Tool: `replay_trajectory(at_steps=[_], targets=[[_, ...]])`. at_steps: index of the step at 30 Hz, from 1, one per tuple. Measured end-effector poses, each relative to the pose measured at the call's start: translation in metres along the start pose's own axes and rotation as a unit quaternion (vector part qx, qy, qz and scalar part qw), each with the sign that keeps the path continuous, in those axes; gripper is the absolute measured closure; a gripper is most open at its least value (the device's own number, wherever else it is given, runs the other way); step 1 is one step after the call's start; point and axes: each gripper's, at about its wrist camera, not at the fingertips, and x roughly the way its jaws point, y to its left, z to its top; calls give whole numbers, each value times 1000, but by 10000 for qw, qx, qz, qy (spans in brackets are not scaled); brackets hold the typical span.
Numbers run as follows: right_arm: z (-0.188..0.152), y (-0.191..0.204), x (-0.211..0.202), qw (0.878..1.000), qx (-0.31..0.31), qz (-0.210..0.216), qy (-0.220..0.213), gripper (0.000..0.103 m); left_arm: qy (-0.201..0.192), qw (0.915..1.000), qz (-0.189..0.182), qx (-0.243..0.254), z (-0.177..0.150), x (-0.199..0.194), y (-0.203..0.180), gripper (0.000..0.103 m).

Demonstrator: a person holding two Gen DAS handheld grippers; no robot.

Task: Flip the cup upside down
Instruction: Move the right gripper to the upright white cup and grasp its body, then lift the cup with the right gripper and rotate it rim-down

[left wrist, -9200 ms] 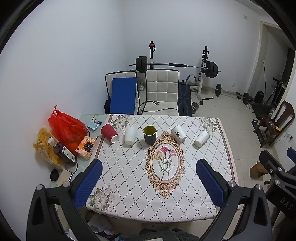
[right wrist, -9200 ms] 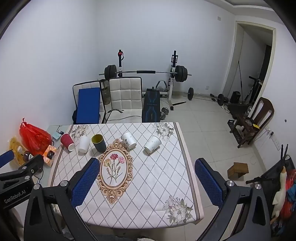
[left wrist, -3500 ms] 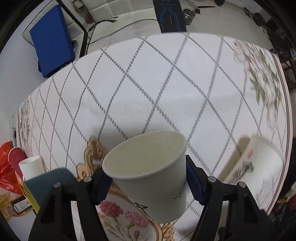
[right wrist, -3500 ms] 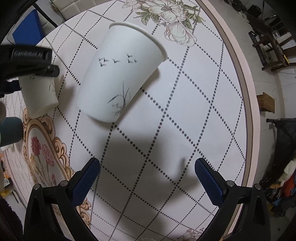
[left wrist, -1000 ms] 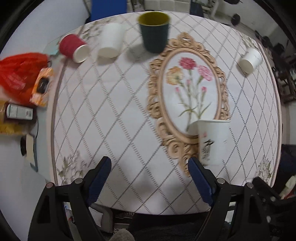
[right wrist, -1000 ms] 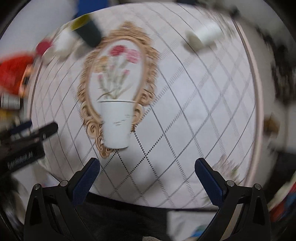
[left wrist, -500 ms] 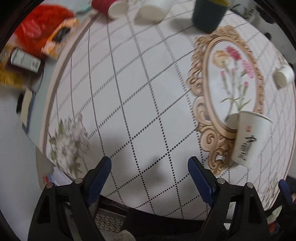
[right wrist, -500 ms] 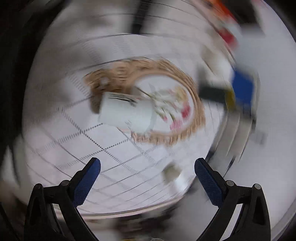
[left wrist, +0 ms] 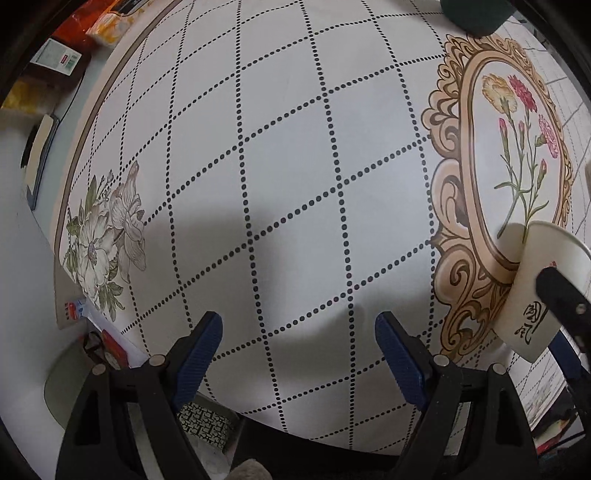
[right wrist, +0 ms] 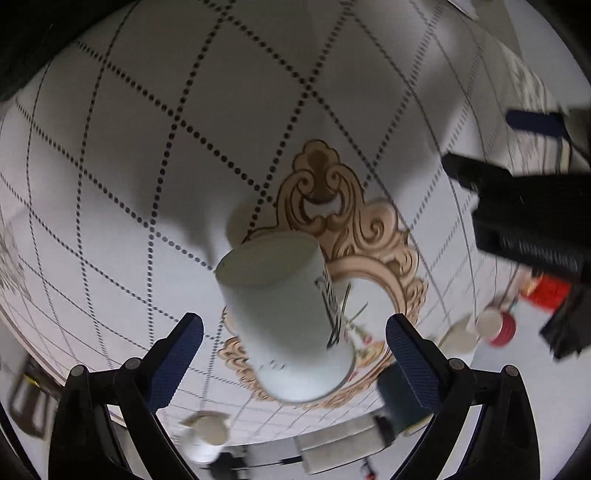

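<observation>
A white paper cup (right wrist: 288,317) with black writing stands upright on the patterned tablecloth at the gold oval frame's edge. My right gripper (right wrist: 293,332) is rolled upside down, open, with its blue fingers either side of the cup and not touching it. The cup also shows at the right edge of the left wrist view (left wrist: 532,291), with a right finger (left wrist: 561,295) in front of it. My left gripper (left wrist: 298,347) is open and empty over bare tablecloth near the front edge.
A dark green cup (left wrist: 476,14) stands at the far end of the oval. A red cup (right wrist: 498,326) and a white cup (right wrist: 458,338) lie beyond. Another white cup (right wrist: 205,437) lies on its side. Bags and a bottle (left wrist: 55,59) sit on the left side table.
My right gripper has rolled over and closed in around the standing white cup. My left gripper has drawn back left and lower, away from the cup it set down.
</observation>
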Motion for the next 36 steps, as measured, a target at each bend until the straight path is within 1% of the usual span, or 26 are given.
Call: replay_trajectory(at_steps=[6,10,18,23,28,33,36], targets=[[1,3,14,9988,-494,-31,-64,3,-24,10000,-41,-72,-1,2,2,18],[0,8,23,9977,-680,3,-69,7,-25,9999,-67,-95,1,3,4,18],[-11,15,36,9954,-953,-29,-133,8,-24,9999,-53,-94,2,2,6,18],[-18,18,50,9917,-1270,-144,-147,20,-25,9999,-45,-125,2,2,7,18],[-29,14,58,9908,-1334,-91,-203,22,-75,9999,-3,-117,2,-1,7,18],[-25,6,57,9896,-1419,-36,-241,27,-89,9999,-17,-130,2,-4,9,18],[-30,2,58,9892,-1445,43,-251,33,-104,9999,6,-128,2,-6,9,19]])
